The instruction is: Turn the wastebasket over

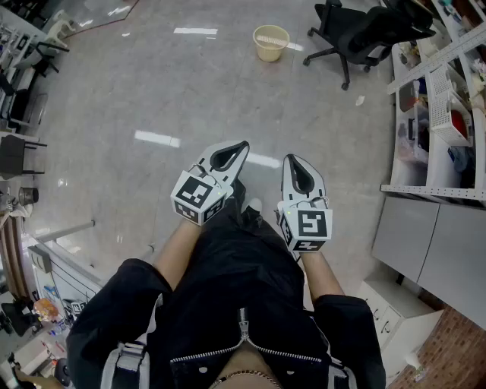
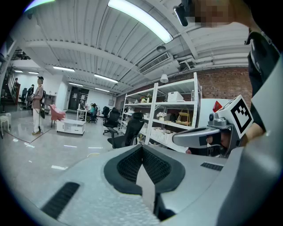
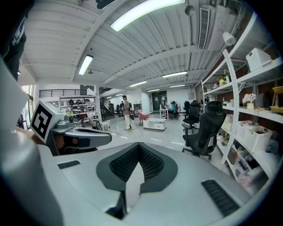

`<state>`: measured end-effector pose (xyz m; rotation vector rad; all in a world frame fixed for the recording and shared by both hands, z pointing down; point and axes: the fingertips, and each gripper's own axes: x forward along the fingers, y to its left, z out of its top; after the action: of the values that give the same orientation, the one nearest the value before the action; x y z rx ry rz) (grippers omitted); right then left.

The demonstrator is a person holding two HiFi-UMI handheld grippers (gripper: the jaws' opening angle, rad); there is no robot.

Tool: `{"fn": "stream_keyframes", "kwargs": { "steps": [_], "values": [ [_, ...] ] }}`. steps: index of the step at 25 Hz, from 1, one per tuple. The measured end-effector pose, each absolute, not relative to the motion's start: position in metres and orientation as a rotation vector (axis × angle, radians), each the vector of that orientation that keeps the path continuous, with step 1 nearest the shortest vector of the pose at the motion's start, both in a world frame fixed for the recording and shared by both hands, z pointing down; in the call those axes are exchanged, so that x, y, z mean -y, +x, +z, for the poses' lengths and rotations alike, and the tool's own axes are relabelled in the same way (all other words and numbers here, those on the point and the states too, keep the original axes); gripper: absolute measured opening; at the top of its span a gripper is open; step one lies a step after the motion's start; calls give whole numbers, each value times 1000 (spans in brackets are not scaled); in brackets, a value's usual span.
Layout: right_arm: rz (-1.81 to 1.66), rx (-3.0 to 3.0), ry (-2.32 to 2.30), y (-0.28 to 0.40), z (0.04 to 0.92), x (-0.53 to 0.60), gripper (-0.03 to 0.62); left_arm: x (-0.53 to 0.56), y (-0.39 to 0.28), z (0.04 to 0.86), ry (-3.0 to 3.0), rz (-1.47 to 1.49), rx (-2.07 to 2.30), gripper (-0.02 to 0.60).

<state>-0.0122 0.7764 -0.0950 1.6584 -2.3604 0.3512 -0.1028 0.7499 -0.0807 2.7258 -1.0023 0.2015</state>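
Upright wastebasket (image 1: 271, 42), well apart from you.
Pale yellow, round, mouth up; your left gripper (image 1: 243, 144) and right gripper (image 1: 289, 159) pressed together.

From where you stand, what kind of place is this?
Probably a large open office or lab workspace. White shelves loaded with boxes line one side, an office chair stands on the glossy floor, and long ceiling lights run overhead.
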Motion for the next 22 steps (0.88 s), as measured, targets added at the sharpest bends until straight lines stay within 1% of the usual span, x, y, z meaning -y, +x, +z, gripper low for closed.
{"fn": "stream_keyframes", "kwargs": {
  "steps": [22],
  "values": [
    [401,2406,1686,-16,-100,-780,11,-755,-106,-93,2763,183,977,5]
  ]
}}
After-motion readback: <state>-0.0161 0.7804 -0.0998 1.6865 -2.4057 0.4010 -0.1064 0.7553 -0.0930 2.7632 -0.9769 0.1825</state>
